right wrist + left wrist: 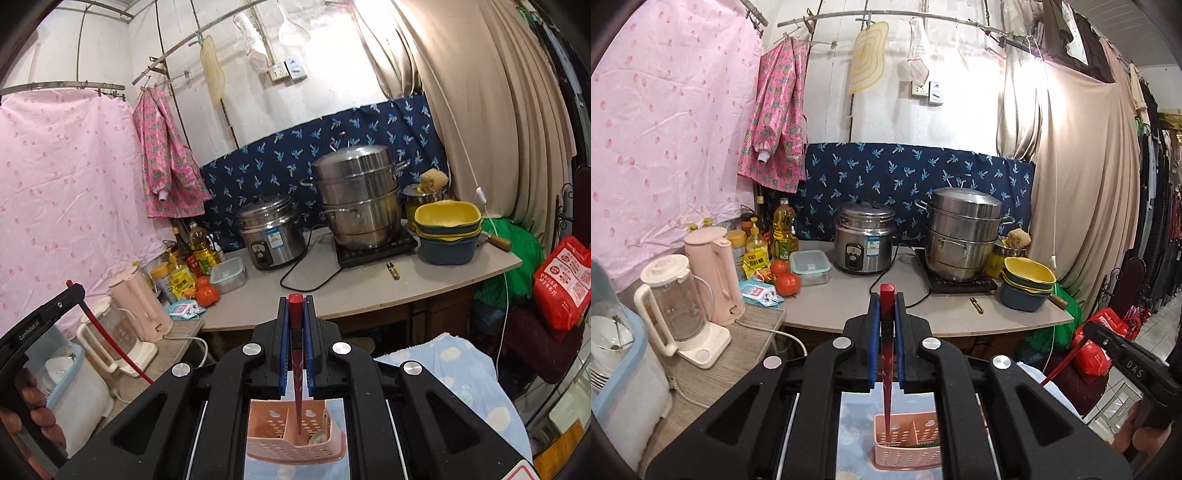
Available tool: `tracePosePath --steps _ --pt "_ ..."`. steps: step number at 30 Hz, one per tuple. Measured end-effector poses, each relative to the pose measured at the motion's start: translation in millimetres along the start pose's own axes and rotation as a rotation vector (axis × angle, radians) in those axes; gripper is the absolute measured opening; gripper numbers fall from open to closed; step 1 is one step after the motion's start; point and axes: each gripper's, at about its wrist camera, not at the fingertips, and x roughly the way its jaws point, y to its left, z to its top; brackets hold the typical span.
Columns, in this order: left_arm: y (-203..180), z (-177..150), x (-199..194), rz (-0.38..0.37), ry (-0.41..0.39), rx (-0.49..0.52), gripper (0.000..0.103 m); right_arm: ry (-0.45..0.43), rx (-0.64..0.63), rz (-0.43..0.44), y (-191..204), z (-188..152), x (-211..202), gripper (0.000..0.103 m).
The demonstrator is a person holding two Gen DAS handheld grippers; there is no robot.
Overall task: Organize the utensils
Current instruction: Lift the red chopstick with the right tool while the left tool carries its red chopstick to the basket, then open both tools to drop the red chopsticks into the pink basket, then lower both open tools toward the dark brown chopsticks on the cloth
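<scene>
left gripper [887,295] jaws pinching red chopstick [886,369], tip over pink utensil basket [908,443] at bottom centre | right gripper [296,301] jaws pinching second red chopstick [297,387] over same basket [291,439] | basket on blue dotted cloth [461,373] | counter [849,299] behind, mid-frame: rice cooker [864,240], steamer pot [964,232]

Rice cooker [866,238] left of steamer pot [964,232] on counter [886,310].

Lighting was pretty even and bright, mostly from overhead, with some glare on the steel steamer pot [964,221] and the beige curtain [1082,155] a bit blown out. Heavy fisheye bending and dark vignetting at the corners in both views. The middle stayed sharp, edges got soft.
</scene>
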Motion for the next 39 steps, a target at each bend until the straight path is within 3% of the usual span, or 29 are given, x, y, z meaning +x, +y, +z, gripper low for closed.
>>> tracePosePath --steps 9,14,16,17,18,20,24,32,39 --pt "8.5 -42.8 54.3 -0.003 0.085 -0.038 0.007 0.129 0.027 0.011 -8.1 -47.7 62.5 0.007" --pt "20.7 -73.1 72.5 0.013 0.148 -0.057 0.008 0.182 0.021 -0.005 -13.2 -70.9 76.6 0.009" --pt "25.0 -80.8 75.3 0.022 0.166 -0.067 0.009 0.171 0.023 -0.032 -15.3 -76.1 73.5 0.025" --pt "27.2 -84.5 74.9 0.027 0.170 -0.072 0.017 0.161 0.026 -0.037 -16.4 -77.8 70.1 0.043" --pt "28.6 -86.8 73.7 0.035 0.173 -0.074 0.030 0.145 0.031 -0.042 -17.7 -79.5 65.8 0.051" --pt "30.6 -90.5 67.6 0.052 0.162 -0.078 0.042 0.129 0.023 -0.052 -18.4 -80.8 57.5 0.051" --pt "34.0 -94.2 54.8 0.054 0.162 -0.093 0.047 0.117 0.013 -0.050 -18.2 -83.3 42.3 0.051" --pt "37.1 -111.0 15.7 0.067 0.166 -0.105 0.051 0.128 -0.009 -0.050 -18.1 -102.6 1.2 0.051" --pt "36.6 -151.9 -19.4 0.074 0.218 -0.112 0.051 0.181 -0.063 -0.068 -17.8 -147.5 -38.9 0.051"
